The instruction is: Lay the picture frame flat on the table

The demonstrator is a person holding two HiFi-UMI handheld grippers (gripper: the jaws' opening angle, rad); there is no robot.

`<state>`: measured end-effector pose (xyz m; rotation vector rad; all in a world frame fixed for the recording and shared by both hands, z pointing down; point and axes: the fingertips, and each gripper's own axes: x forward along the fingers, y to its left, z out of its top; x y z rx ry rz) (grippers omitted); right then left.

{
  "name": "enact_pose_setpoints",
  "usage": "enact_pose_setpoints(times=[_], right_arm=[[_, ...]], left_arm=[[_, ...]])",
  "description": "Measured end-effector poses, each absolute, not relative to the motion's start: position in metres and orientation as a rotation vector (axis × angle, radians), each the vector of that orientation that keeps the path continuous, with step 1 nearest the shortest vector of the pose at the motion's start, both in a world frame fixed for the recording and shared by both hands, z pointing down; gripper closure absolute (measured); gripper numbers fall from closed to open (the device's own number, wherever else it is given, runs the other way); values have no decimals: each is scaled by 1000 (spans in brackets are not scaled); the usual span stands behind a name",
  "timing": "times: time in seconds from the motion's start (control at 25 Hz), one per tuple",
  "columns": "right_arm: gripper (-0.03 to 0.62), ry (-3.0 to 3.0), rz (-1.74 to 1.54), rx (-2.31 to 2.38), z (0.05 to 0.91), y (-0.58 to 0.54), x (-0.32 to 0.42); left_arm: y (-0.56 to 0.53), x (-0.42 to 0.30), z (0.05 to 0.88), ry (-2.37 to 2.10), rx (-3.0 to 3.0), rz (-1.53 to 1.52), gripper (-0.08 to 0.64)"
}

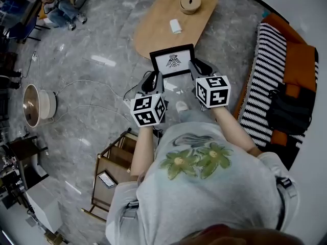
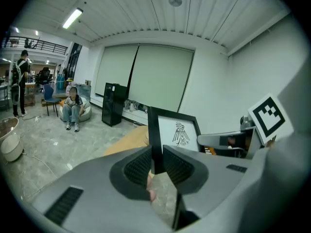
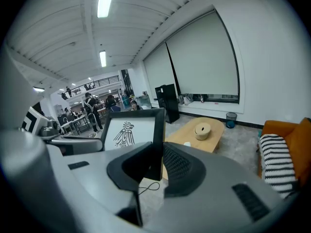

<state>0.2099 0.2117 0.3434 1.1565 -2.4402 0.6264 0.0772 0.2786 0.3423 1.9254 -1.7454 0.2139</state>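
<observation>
Progress stalls midway: left gripper [image 1: 152, 80] and right gripper [image 1: 200, 68] clamp the black-rimmed bird-print picture frame [image 1: 173, 61] upright near the oval wooden table [image 1: 158, 24]; laying remains.

The picture frame [image 1: 172, 61] stands upright before you, its left edge in your left gripper [image 1: 152, 80], its right edge in your right gripper [image 1: 199, 68]. Behind it, the table [image 1: 153, 34] bears a small block [image 1: 175, 26], then a round box [image 1: 190, 2]. Sofa [image 1: 301, 60] at your right.
</observation>
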Motion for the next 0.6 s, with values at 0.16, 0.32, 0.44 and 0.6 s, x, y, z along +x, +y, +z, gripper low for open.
enact_pose_setpoints(times=[0.16, 0.32, 0.44, 0.6], right_arm=[[518, -2449, 625, 1134, 346, 192, 209], [518, -2450, 626, 1105, 350, 176, 205], [518, -2449, 636, 1081, 355, 172, 199], [518, -2449, 645, 1060, 361, 165, 188]], left_arm=[[260, 77, 345, -1759, 1908, 213, 476], [249, 75, 348, -1773, 1884, 212, 476], [246, 70, 352, -1774, 1863, 219, 476], [240, 59, 358, -1780, 1834, 220, 476]])
